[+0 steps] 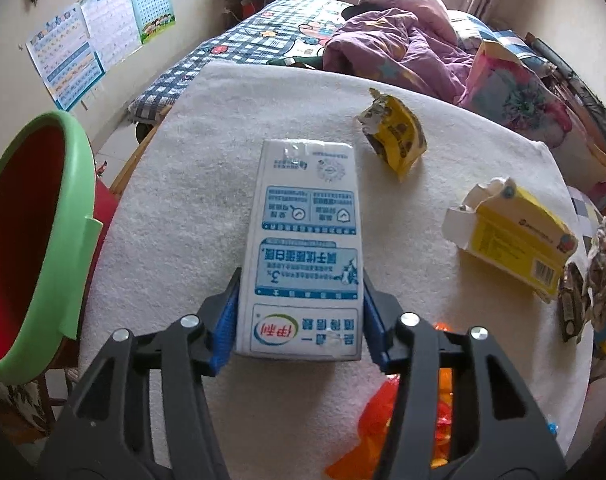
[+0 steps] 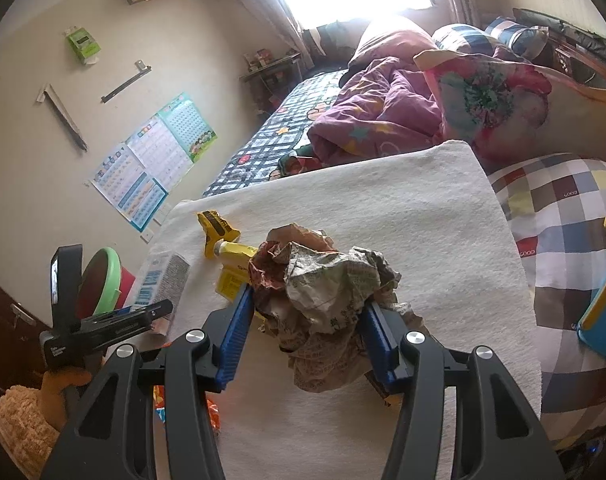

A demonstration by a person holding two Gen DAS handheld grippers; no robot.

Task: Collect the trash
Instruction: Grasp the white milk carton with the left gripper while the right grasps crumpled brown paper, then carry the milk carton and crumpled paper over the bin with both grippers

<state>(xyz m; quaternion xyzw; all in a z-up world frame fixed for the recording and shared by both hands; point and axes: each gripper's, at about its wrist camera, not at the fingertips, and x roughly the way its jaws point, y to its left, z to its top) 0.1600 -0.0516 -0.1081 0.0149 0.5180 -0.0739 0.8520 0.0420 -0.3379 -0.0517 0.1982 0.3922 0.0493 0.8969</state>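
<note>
My left gripper (image 1: 301, 316) is shut on a white and blue milk carton (image 1: 303, 240) that lies lengthwise over the white towel (image 1: 191, 184). The carton also shows in the right wrist view (image 2: 159, 280). My right gripper (image 2: 307, 336) is shut on a crumpled paper wad (image 2: 327, 288) held just above the towel (image 2: 423, 220). A red bin with a green rim (image 1: 35, 240) stands at the left, beside the towel; it also shows in the right wrist view (image 2: 101, 282). A torn yellow wrapper (image 1: 397, 134) and an open yellow box (image 1: 515, 240) lie on the towel to the right.
An orange plastic wrapper (image 1: 387, 412) lies near the front edge under my left gripper. A bed with a purple quilt (image 1: 391, 44) lies beyond the towel. A patchwork cushion (image 2: 571, 216) lies at the right. Posters (image 1: 91, 36) hang on the left wall.
</note>
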